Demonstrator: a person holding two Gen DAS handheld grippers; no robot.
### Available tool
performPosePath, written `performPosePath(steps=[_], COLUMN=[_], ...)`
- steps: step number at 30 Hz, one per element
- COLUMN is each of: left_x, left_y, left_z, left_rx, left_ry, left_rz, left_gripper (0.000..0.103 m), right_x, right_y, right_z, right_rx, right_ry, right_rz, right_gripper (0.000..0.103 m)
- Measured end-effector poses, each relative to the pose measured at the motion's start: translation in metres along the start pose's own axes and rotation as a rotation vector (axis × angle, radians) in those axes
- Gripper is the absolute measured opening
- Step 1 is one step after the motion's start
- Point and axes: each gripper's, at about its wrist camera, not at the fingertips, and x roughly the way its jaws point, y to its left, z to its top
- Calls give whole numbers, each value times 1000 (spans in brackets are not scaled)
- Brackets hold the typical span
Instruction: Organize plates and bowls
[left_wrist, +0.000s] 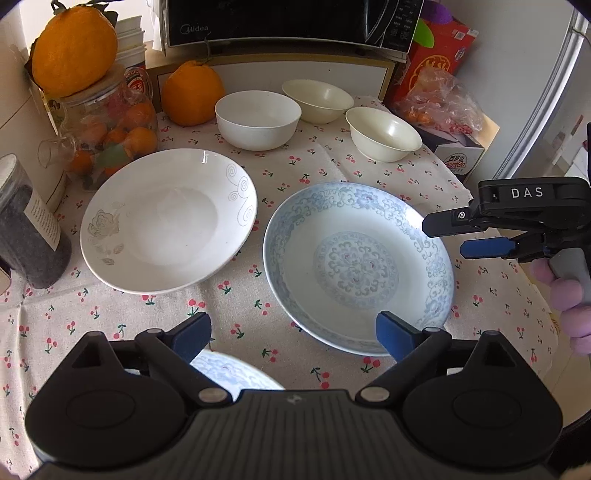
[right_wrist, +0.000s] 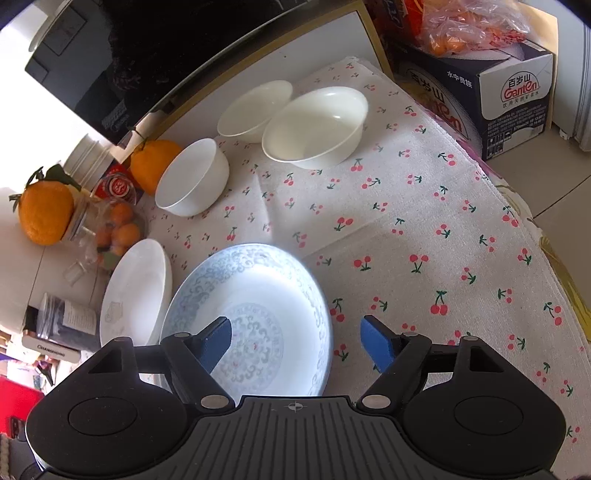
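A blue-patterned plate (left_wrist: 356, 266) (right_wrist: 251, 317) lies on the cherry-print cloth, with a white plate (left_wrist: 166, 218) (right_wrist: 138, 291) to its left. A second blue-patterned plate (left_wrist: 232, 371) shows partly under my left gripper. Three bowls stand behind: a white one (left_wrist: 257, 119) (right_wrist: 192, 177) and two cream ones (left_wrist: 317, 99) (left_wrist: 384, 133) (right_wrist: 316, 125) (right_wrist: 251, 110). My left gripper (left_wrist: 293, 334) is open and empty above the near edge of the plates. My right gripper (right_wrist: 295, 345) (left_wrist: 454, 236) is open, its jaws straddling the right rim of the blue plate.
Two large oranges (left_wrist: 74, 44) (left_wrist: 192, 92), a glass jar of small oranges (left_wrist: 114, 129) and a dark jar (left_wrist: 26, 229) crowd the left. A microwave (left_wrist: 295, 22) stands behind. Boxes and a bag of fruit (left_wrist: 443, 99) sit at the right. The table edge (right_wrist: 546, 236) runs along the right.
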Motion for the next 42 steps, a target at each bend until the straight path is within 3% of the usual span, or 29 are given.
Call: performPosePath(steps=[6,19,30,33,39,42], left_x=[-19,-47,-48,-44,-37,-35], left_y=[11,52,93,104,121,125], left_z=[-12,-40,-67,-74,-83,-85], left_rx=[28,14,55,46,-1,-4], left_ry=[-40,-82,-98,-66,19,42], left_rz=[37,121,97,70,24,21], left_gripper=[100,101,97,93,71,52], right_x=[-13,-29,-1,8,13,17], right_y=[18,67,90,98,111,115], right_z=[-18,-57,-110,-125,-144,-150], right_rx=[-128,-384,-406,-414,-456,-466], right_ry=[-11,3,91,113,118,131], right_rz=[8,91,190,197,236,228], right_gripper=[87,88,88,88,88,87])
